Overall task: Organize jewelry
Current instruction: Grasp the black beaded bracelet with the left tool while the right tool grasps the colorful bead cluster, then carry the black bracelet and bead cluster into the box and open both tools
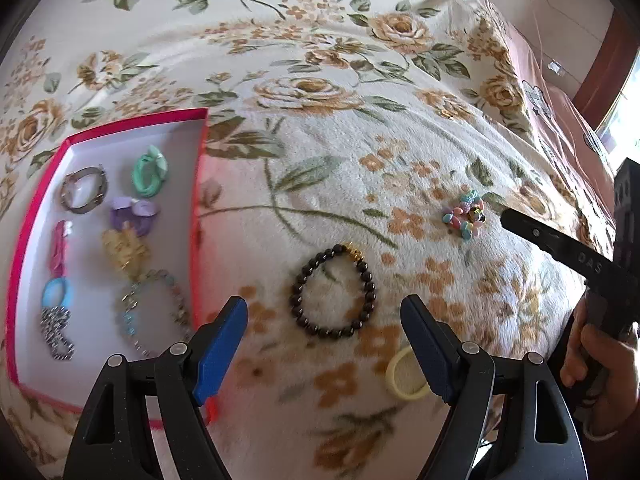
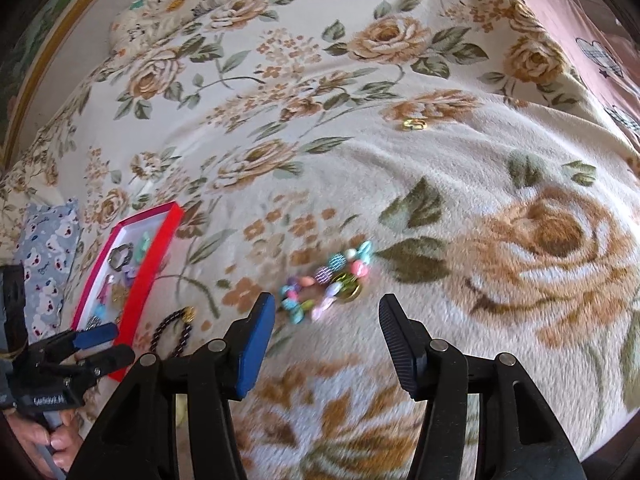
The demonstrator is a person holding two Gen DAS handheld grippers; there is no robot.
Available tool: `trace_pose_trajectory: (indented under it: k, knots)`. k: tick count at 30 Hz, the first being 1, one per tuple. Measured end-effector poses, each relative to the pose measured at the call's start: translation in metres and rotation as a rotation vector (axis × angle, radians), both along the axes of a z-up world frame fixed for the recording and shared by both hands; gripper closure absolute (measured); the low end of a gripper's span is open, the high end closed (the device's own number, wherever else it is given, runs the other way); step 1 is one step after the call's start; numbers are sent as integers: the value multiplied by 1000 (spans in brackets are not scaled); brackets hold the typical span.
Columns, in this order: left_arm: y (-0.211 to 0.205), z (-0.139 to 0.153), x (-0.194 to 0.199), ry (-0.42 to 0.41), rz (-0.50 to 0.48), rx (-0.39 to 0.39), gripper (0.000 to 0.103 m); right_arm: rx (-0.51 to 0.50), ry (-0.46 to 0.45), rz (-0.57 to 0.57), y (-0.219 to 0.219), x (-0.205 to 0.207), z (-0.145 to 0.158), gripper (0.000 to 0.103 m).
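Floral blanket: cream fleece with tan roses, bearing all items.

Pink-rimmed tray, white inside, at 9 o'clock in the left wrist view. Contents: metal bangle, mint green scrunchie, purple scrunchie, gold piece, pale beaded bracelet, blue ring on a chain.

Dark beaded bracelet with gold beads: on the blanket just right of the tray, ahead of and between the left gripper fingers, untouched. Jaws wide apart, empty.

Yellow band: at 5 o'clock from the dark bracelet, beside the left gripper's right finger.

Pastel beaded bracelet: blurred, on the blanket at 12 o'clock from the right gripper. Jaws parted, gripping nothing.

Small gold item: far off at 1 o'clock, identity unclear.
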State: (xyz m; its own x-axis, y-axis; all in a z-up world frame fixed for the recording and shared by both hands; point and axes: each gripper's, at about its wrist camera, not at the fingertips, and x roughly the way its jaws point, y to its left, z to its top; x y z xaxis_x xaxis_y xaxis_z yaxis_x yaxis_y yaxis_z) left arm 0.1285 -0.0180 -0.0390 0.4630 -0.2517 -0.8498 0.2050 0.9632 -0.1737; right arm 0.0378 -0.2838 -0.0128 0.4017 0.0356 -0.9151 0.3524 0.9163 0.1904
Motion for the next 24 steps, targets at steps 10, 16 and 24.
trace_pose_trajectory:
  k: [10, 16, 24]
  knots:
    - [-16, -33, 28, 54, -15, 23, 25, 10, 52, -5, -5, 18, -25, 53]
    - [-22, -47, 35, 52, -35, 48, 41, -11, 69, -43, -16, 30, -40, 69]
    - [-11, -43, 37, 32, -52, -15, 96, -30, 30, 10, -3, 36, -36, 98]
